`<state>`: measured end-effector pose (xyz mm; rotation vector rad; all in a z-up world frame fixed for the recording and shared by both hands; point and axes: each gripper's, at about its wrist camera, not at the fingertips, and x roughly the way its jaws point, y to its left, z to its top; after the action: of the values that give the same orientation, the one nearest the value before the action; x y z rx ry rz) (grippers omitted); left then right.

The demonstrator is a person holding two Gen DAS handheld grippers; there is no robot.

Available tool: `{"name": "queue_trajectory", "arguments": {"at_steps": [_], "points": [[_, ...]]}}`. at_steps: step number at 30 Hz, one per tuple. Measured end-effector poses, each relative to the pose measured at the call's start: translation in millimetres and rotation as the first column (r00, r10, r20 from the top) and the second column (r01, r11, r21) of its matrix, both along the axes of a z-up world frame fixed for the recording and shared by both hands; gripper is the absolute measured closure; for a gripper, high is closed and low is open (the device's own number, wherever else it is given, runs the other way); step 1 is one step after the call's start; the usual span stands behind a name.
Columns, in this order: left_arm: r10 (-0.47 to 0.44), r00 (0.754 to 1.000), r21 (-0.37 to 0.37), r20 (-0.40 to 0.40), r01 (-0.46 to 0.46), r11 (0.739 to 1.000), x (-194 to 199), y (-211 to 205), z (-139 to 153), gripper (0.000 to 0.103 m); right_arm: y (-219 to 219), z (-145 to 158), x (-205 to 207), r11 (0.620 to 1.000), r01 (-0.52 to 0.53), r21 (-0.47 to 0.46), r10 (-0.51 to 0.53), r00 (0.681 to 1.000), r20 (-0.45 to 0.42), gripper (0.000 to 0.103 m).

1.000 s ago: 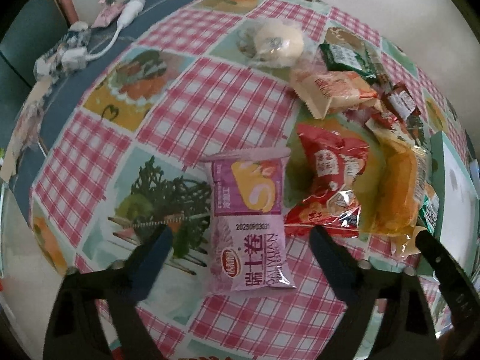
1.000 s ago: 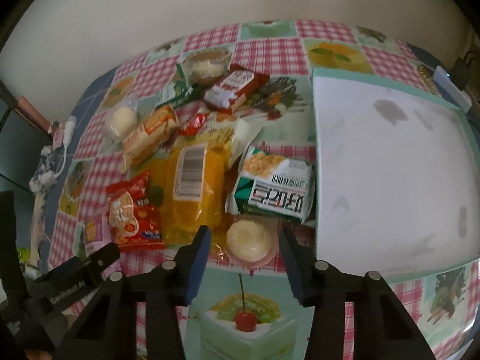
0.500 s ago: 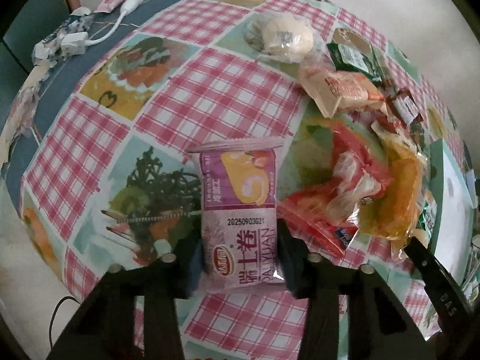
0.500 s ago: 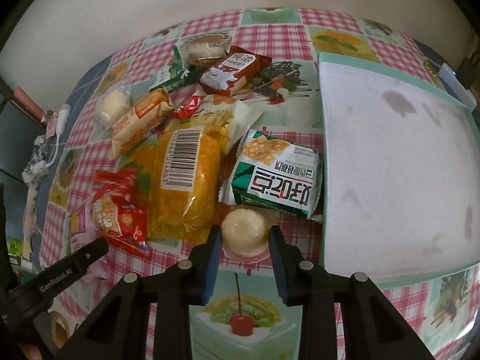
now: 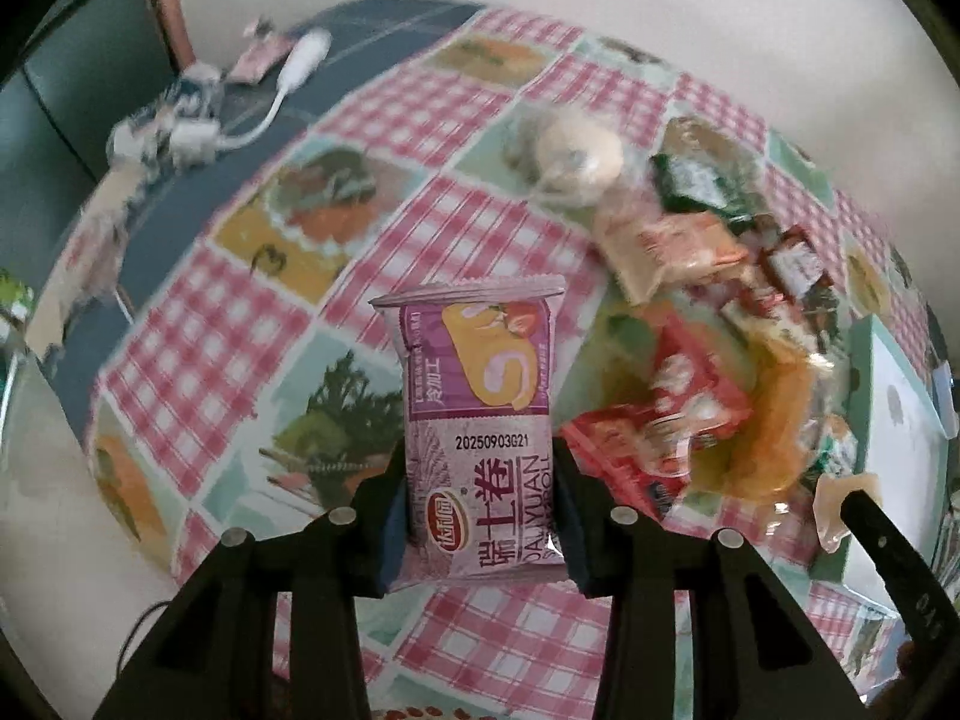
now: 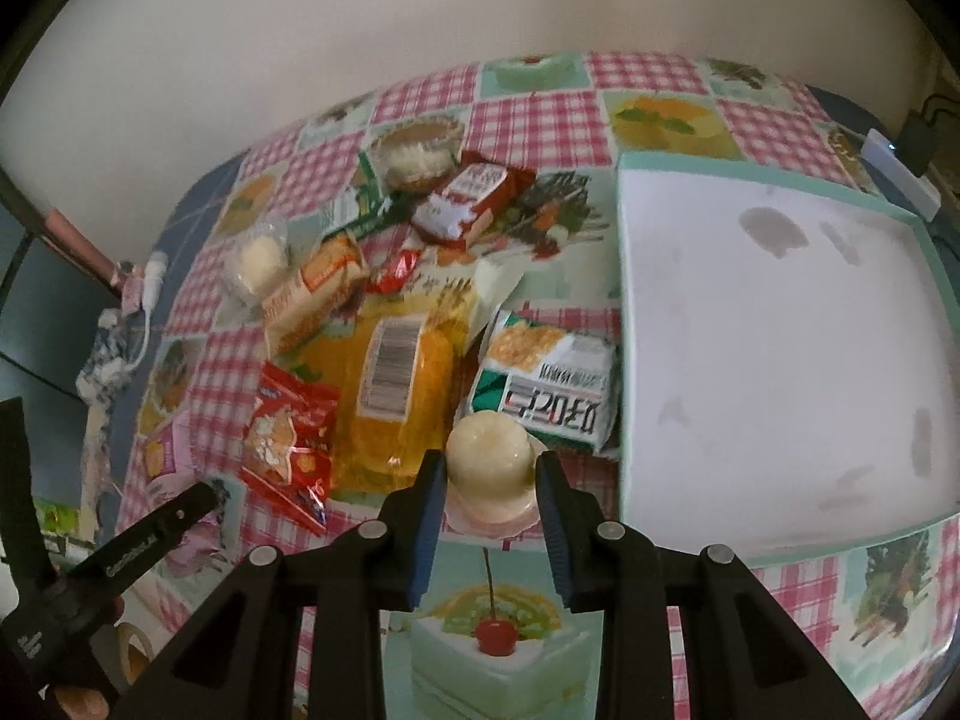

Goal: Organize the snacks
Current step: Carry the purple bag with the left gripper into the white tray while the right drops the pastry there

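Observation:
My left gripper (image 5: 480, 510) is shut on a purple Swiss-roll packet (image 5: 480, 420) and holds it lifted above the checked tablecloth. My right gripper (image 6: 489, 498) is shut on a round cream pastry in clear wrap (image 6: 489, 456), beside a green-and-white packet (image 6: 546, 384). A pile of snacks lies beyond: a red packet (image 6: 294, 438), an orange cake bag (image 6: 396, 396), a beige packet (image 6: 312, 300), a red-white box (image 6: 468, 198). A shallow teal-rimmed tray with a white floor (image 6: 780, 330) sits at the right, with nothing in it.
A white cable and adapter (image 5: 198, 132) lie at the table's far left on a blue cloth. A charger and white box (image 6: 900, 162) sit behind the tray. The left gripper's body (image 6: 120, 552) shows at the lower left of the right wrist view.
My left gripper closed on the purple packet and lifted it. My right gripper closed on the round pastry and moved slightly forward.

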<state>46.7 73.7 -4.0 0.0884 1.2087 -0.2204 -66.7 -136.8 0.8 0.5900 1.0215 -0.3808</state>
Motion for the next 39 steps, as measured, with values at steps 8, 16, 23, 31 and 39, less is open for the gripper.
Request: {"name": "queue_trajectory", "arguments": {"at_steps": [8,16,23,31,39], "points": [[-0.146,0.989,-0.002,0.028,0.146,0.989,-12.7,-70.9,27.5,0.06,-32.5,9.0,-13.9,0.995,0.1,0.018,-0.101,0.994,0.042,0.07],[-0.267,0.963,0.005,0.019,0.267,0.964,-25.9,-154.4,34.7,0.06,-78.1,9.0,-32.3,0.969,0.247,0.004,-0.247,0.968,0.04,0.07],[-0.377,0.926,0.004,-0.009,0.377,0.926,-44.1,-223.2,20.6,0.059,-129.2,-10.1,-61.2,0.916,0.399,0.05,-0.399,0.917,-0.001,0.07],[-0.494,0.869,0.019,0.019,0.494,0.869,-59.7,-286.9,7.1,0.059,-178.2,-21.4,-87.7,0.852,0.524,0.013,-0.523,0.852,-0.03,0.07],[-0.555,0.83,0.014,0.058,0.555,0.831,-69.7,-305.8,10.8,0.034,-196.1,-26.8,-98.5,0.823,0.568,-0.002,-0.567,0.821,-0.059,0.07]]}}
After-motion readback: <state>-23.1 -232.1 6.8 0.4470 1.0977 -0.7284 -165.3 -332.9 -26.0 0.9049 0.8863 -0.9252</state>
